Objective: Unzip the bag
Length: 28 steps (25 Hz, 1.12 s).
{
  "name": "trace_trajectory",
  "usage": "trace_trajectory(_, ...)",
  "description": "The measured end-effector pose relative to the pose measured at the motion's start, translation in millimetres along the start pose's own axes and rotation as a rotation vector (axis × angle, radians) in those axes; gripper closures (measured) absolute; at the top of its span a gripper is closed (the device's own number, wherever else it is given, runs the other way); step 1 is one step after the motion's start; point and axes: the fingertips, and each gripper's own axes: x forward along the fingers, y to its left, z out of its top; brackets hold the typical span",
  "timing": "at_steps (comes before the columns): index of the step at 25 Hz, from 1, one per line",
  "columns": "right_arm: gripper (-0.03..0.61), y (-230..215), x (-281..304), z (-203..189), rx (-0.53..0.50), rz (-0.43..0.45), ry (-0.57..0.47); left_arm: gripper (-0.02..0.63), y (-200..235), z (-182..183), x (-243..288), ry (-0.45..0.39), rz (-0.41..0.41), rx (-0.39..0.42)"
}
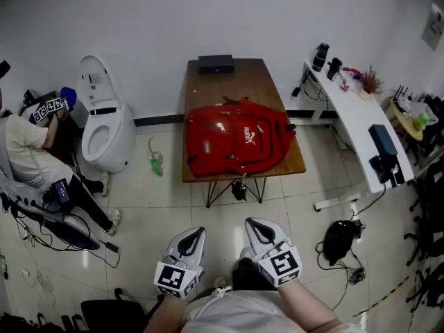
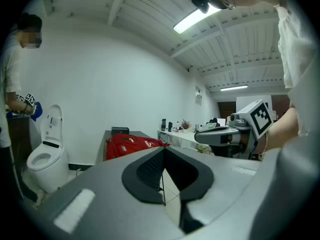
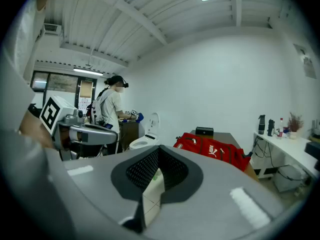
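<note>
A red backpack [image 1: 236, 141] lies flat on a small wooden table [image 1: 263, 82] across the tiled floor from me. It also shows in the left gripper view [image 2: 131, 145] and the right gripper view [image 3: 212, 147], far beyond the jaws. Both grippers hang close to my body, well short of the table. My left gripper [image 1: 197, 232] is shut with nothing in it, its jaws meeting at the tips [image 2: 162, 153]. Beside it my right gripper [image 1: 252, 223] is likewise shut and empty [image 3: 159, 151]. The bag's zip is too far off to make out.
A black box [image 1: 216, 64] sits at the table's far end. A white toilet [image 1: 104, 127] stands left of the table, with a seated person [image 1: 28, 151] further left. A white desk [image 1: 354, 116] with gear runs along the right. A black bag [image 1: 338, 240] and cables lie on the floor.
</note>
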Motion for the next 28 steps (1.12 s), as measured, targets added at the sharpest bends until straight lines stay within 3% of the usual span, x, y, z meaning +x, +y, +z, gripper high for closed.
trace_trajectory(7, 0.572, -86, 47, 6, -0.018, -0.019, -0.008, 0.606, 27, 20, 90, -0.013, 0.009, 0.019)
trace_trajectory(12, 0.572, -148, 88, 3, -0.02, -0.006, 0.052, 0.606, 46, 36, 162, -0.008, 0.01, 0.056)
trace_trajectory(16, 0.572, -178, 113, -14, -0.005, 0.02, 0.127, 0.606, 61, 29, 207, 0.02, 0.008, 0.038)
trace_trajectory(26, 0.569, -188, 154, -87, 0.137, 0.038, 0.348, 0.606, 84, -14, 252, 0.148, -0.046, -0.035)
trace_trajectory(28, 0.527, -185, 164, -108, 0.18, 0.054, 0.404, 0.606, 91, -31, 263, 0.181, -0.065, -0.014)
